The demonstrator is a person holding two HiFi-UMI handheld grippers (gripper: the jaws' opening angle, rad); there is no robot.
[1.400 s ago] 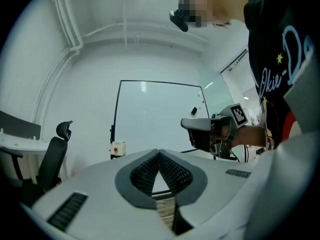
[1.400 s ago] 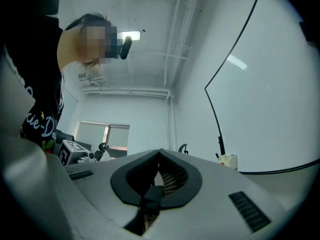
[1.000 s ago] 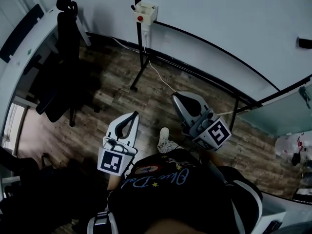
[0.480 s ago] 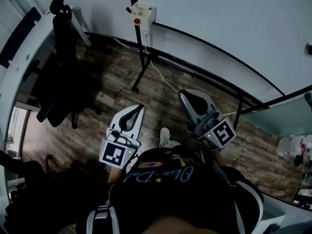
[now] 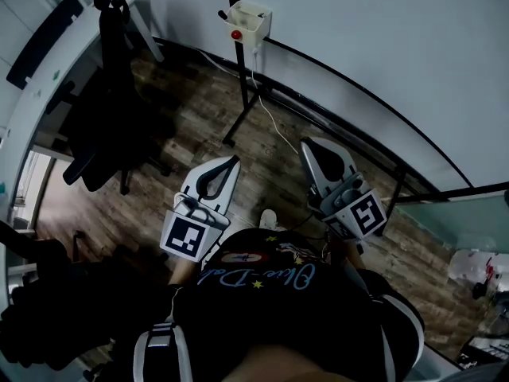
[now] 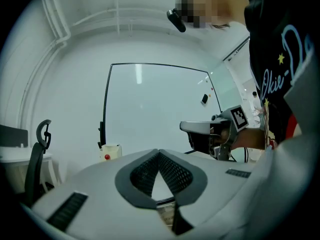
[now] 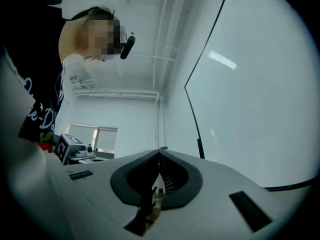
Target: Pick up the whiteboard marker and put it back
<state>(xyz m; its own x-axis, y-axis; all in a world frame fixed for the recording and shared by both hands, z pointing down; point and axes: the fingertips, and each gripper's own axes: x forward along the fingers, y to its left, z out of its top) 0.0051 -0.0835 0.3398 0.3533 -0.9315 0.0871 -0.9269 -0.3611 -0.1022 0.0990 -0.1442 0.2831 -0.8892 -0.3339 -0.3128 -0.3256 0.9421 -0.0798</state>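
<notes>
No marker shows clearly in any view. A cream holder (image 5: 247, 21) with a red knob hangs on the whiteboard (image 5: 382, 46) stand, and a dark stick-like thing pokes up at its left edge. The same holder (image 6: 110, 152) appears small in the left gripper view. My left gripper (image 5: 232, 162) is held over the wooden floor, pointing at the board, shut and empty; its jaws meet at the tip (image 6: 159, 152). My right gripper (image 5: 310, 144) is beside it, also shut with nothing in it (image 7: 161, 149), and it shows from the side (image 6: 200, 127) in the left gripper view.
A black office chair (image 5: 107, 102) stands at the left beside a white desk (image 5: 48, 62). The whiteboard's black stand legs (image 5: 242, 106) and a white cable (image 5: 274, 126) cross the floor ahead. A glass table edge (image 5: 469, 213) and clutter lie at the right.
Both grippers have moved slightly forward toward the whiteboard stand, and the head view has shifted with them. Both stay shut and empty.
</notes>
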